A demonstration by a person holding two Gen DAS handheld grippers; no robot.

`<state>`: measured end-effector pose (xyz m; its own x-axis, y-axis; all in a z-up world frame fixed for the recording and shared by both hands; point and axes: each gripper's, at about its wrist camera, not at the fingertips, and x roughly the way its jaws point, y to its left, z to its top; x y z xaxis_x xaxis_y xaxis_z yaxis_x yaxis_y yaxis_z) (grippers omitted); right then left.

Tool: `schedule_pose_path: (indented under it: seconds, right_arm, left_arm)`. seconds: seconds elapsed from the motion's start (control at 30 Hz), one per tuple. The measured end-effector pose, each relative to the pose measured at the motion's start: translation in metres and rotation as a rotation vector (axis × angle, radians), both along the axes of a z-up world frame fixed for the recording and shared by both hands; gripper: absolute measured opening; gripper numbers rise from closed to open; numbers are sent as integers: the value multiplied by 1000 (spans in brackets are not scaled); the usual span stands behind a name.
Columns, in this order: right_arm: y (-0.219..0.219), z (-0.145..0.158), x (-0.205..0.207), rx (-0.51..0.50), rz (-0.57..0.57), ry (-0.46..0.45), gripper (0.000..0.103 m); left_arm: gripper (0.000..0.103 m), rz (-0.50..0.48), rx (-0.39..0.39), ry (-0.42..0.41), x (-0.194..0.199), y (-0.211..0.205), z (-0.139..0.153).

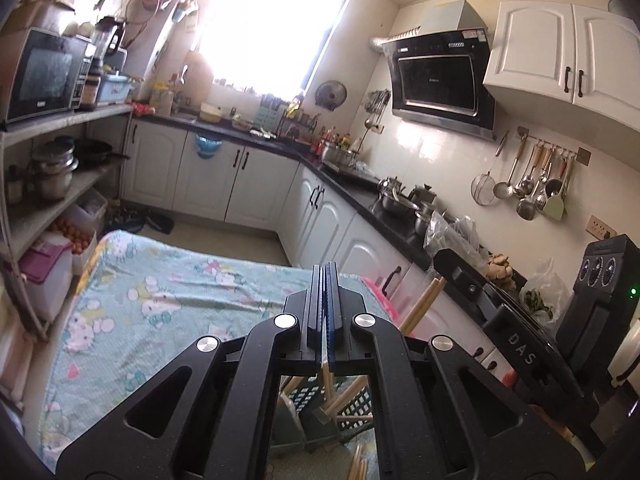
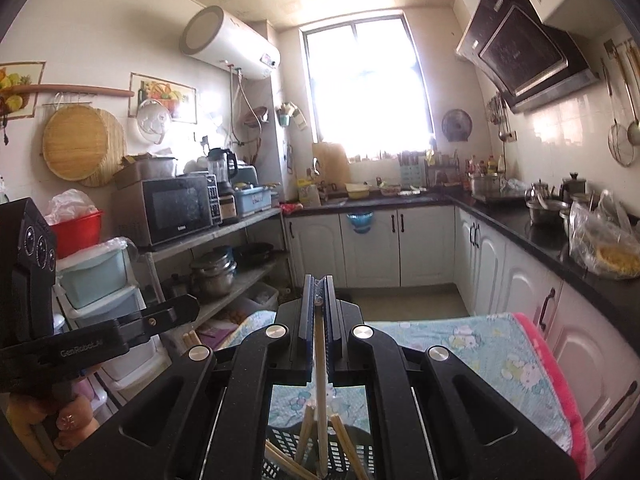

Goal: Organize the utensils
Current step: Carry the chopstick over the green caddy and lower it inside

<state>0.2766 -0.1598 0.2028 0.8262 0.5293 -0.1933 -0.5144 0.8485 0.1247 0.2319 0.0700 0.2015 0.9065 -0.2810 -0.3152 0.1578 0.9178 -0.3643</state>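
the right gripper (image 2: 319, 300) is clamped on a single wooden chopstick (image 2: 319, 360) that runs down between its jaws toward the black slotted basket (image 2: 288, 446) below, where more chopsticks (image 2: 306, 426) stand tilted. the left gripper (image 1: 325, 280) is pressed together, and a chopstick end (image 1: 326, 374) shows just under its jaws; whether it is gripped i cannot tell. the same basket (image 1: 306, 396) sits beneath it. both hover over a worktop covered by a cartoon-print cloth (image 1: 168, 292), with kitchen cabinets (image 2: 424, 240) beyond.
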Motion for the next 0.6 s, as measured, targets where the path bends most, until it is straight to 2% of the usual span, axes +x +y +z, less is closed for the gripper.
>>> schedule_pose_path:
  seconds: [0.3, 0.6]
  right_arm:
    - [-2, -34, 14, 9, -15, 57, 5]
    - [-3, -60, 17, 28, -29, 101, 5]
  left_arm:
    - [0, -7, -26, 63, 9, 3, -33]
    - [0, -11, -4, 106, 14, -2, -60]
